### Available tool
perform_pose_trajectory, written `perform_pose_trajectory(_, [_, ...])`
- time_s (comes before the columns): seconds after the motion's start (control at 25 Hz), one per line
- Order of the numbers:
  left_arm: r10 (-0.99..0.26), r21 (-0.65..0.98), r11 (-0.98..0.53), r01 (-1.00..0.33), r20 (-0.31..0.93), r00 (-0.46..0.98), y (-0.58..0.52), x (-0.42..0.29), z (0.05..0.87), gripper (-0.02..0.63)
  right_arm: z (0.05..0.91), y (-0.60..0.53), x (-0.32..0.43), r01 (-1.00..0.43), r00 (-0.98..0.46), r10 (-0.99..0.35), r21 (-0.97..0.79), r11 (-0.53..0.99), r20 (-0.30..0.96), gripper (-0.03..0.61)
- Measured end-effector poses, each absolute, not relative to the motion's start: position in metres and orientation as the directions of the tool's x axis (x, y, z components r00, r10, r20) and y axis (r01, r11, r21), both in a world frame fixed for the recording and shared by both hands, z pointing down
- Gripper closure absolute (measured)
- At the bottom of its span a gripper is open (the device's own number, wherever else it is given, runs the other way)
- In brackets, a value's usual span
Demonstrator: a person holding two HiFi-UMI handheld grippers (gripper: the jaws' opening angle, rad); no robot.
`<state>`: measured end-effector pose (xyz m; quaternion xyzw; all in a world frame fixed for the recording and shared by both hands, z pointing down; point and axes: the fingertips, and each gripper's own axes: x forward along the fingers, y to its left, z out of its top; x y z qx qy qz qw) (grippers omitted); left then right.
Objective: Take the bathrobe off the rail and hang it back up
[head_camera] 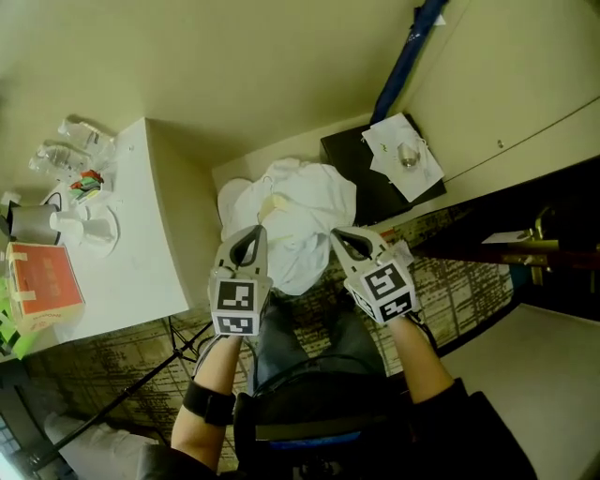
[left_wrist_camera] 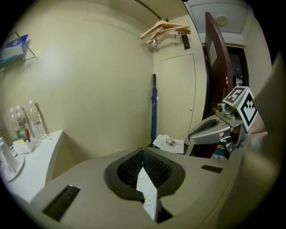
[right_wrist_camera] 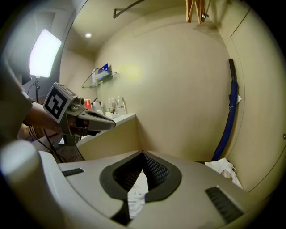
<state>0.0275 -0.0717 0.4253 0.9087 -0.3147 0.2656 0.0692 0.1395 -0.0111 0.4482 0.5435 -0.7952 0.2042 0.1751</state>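
**A:** How are the jaws at this moment?

**B:** Both pairs are pressed together on white cloth. The left gripper [head_camera: 254, 232] pinches one fold of the bathrobe [head_camera: 298, 211], and the right gripper [head_camera: 341, 236] pinches another fold on the other side of it. The bathrobe is off the rail and bunched low, just in front of the two grippers.

**A:** So what makes the step go well?

**B:** I think the grip must not be loosened now. Each jaw has only a thin edge of cloth, and the weight of the robe could pull it out. I would lift both hands together and at the same height, so the cloth opens between them and does not twist.

**A:** What is farther away?

**B:** Behind the bathrobe a blue umbrella [left_wrist_camera: 153, 107] leans in the corner, and a loose sleeve could catch it. High above the bathrobe are the wooden hangers [left_wrist_camera: 165, 30] on the rail [right_wrist_camera: 127, 8]. I cannot tell if the collar is between the grippers, so I would check that before reaching up.
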Motion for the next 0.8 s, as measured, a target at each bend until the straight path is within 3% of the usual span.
perform_pose_trajectory(0.36, [-0.452, 0.0, -0.81, -0.586, 0.637, 0.624, -0.095, 0.026, 0.519, 0.516, 0.507, -0.021, 0.113, -0.936, -0.345, -0.746, -0.151, 0.317, 0.569, 0.56])
perform_pose_trajectory(0.8, [-0.388, -0.034, -0.84, -0.542, 0.736, 0.555, -0.115, 0.043, 0.641, 0.317, 0.575, -0.022, 0.11, -0.929, -0.366, -0.7, -0.196, 0.313, 0.614, 0.56])
